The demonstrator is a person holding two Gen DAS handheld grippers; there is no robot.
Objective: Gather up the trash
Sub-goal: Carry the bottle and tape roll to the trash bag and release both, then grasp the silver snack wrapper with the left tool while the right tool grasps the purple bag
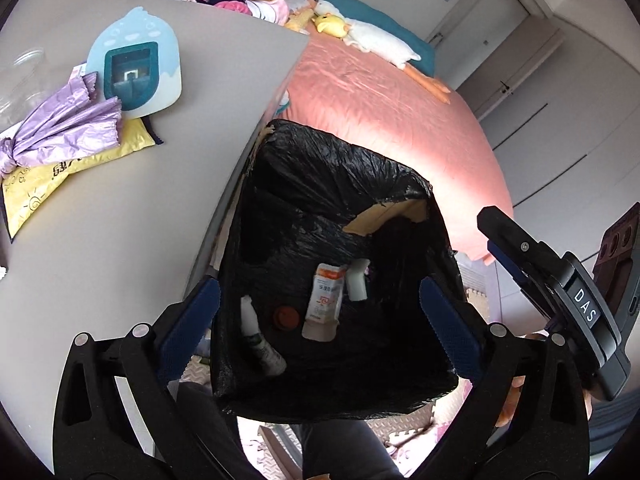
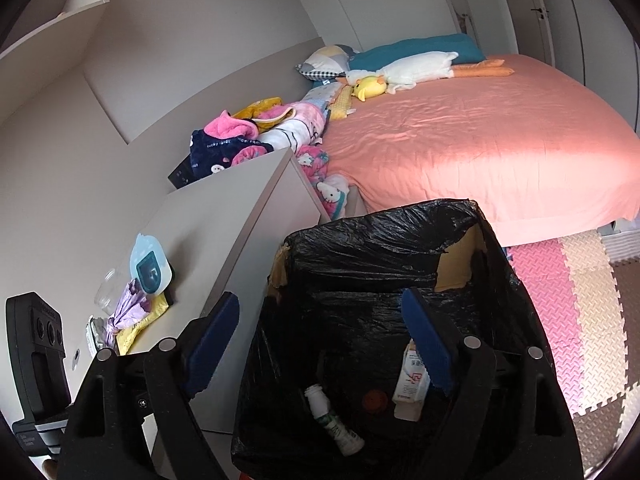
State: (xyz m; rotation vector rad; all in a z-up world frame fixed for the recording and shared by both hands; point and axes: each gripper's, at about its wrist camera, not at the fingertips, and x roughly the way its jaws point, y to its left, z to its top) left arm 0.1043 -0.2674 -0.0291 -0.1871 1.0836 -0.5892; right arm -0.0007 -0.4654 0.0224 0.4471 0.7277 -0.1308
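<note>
Black-lined bin (image 1: 340, 216) already holds bottles; both grippers, left gripper (image 1: 320, 320) and right gripper (image 2: 320, 344), released and empty above it; purple wrapper (image 1: 60, 128) on desk (image 1: 120, 220) judged next

Black liner (image 1: 320, 184) in the near bin; salmon-pink bedspread (image 2: 480, 140) far right; crinkled lilac bag (image 1: 68, 124) on yellow envelope (image 1: 60, 176), left.
</note>
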